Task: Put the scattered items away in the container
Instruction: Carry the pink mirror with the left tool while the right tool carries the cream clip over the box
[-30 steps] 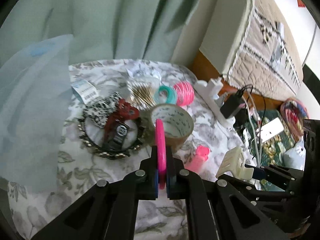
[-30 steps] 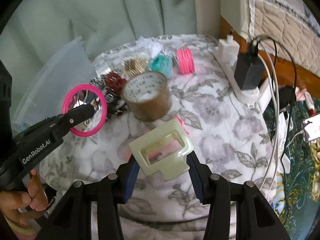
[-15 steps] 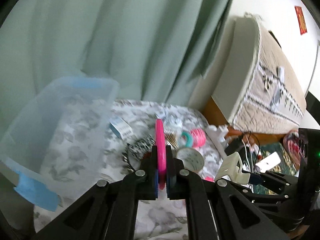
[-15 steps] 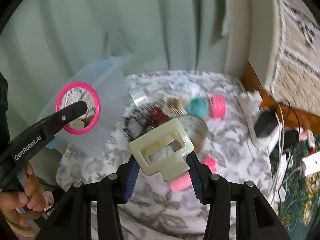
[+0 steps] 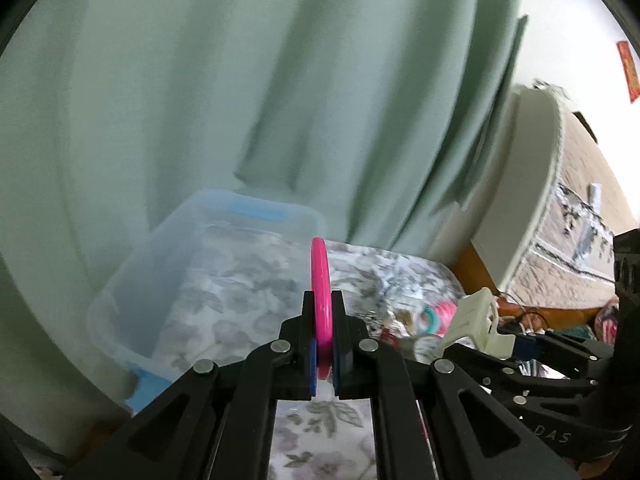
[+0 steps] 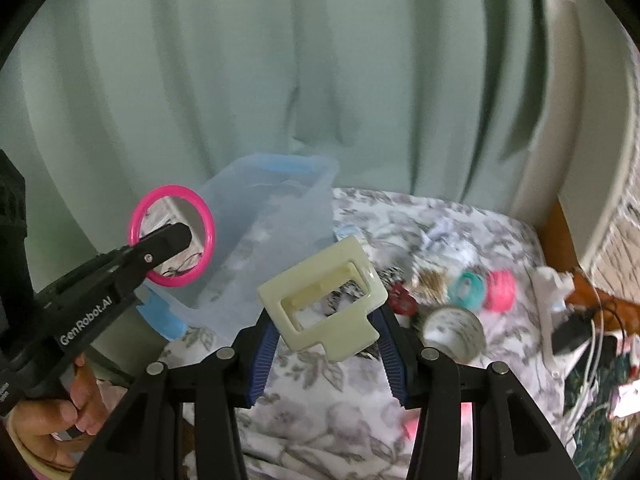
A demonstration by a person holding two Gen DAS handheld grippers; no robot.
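My left gripper (image 5: 322, 312) is shut on a pink-rimmed round mirror (image 5: 321, 280), held edge-on in the air near the clear plastic container (image 5: 168, 280); the mirror (image 6: 172, 236) also shows face-on in the right wrist view, left of the container (image 6: 280, 216). My right gripper (image 6: 326, 332) is shut on a cream plastic frame piece (image 6: 324, 308), held above the flowered table, right of the container. The piece also shows in the left wrist view (image 5: 476, 324).
On the flowered cloth (image 6: 400, 380) lie a brown tape roll (image 6: 452, 328), a teal roll (image 6: 466, 288), a pink roll (image 6: 500, 284), a red clip (image 6: 402, 300) and a pink item (image 6: 412, 428). A power strip with cables (image 6: 560, 312) sits at the right. A green curtain (image 6: 280, 80) hangs behind.
Both grippers have risen and moved left, away from the scattered items toward the container, each still holding its object. The container now shows more fully in both views.
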